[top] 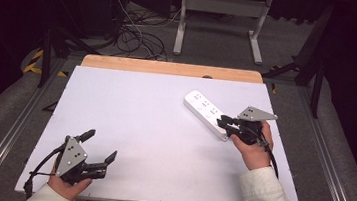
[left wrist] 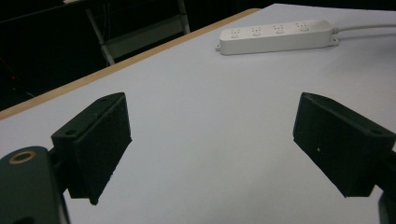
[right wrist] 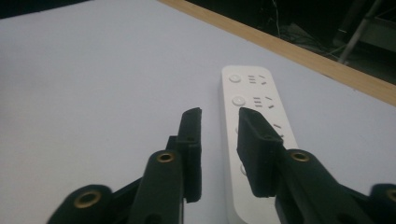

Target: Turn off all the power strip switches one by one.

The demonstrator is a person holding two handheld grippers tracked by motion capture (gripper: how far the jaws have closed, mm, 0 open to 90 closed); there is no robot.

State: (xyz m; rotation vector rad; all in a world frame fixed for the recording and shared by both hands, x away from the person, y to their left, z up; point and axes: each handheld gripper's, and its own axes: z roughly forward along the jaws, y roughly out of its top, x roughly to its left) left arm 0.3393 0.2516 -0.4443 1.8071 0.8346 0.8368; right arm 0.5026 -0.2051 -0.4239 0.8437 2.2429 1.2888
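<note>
A white power strip (top: 205,112) lies slantwise on the right part of the white table (top: 153,128). My right gripper (top: 222,121) hovers over the strip's near end. In the right gripper view its jaws (right wrist: 219,114) stand a narrow gap apart with nothing between them, and the strip (right wrist: 252,93) runs beneath the right jaw. My left gripper (top: 100,145) rests near the table's front left corner, wide open and empty. The left gripper view looks between its jaws (left wrist: 212,140) across bare table to the strip (left wrist: 275,35) and its cable (left wrist: 369,29).
A wooden strip (top: 170,68) borders the table's far edge. Beyond it on the floor stand a white metal frame (top: 220,14) and loose cables (top: 138,36). Metal rails run along both sides of the table.
</note>
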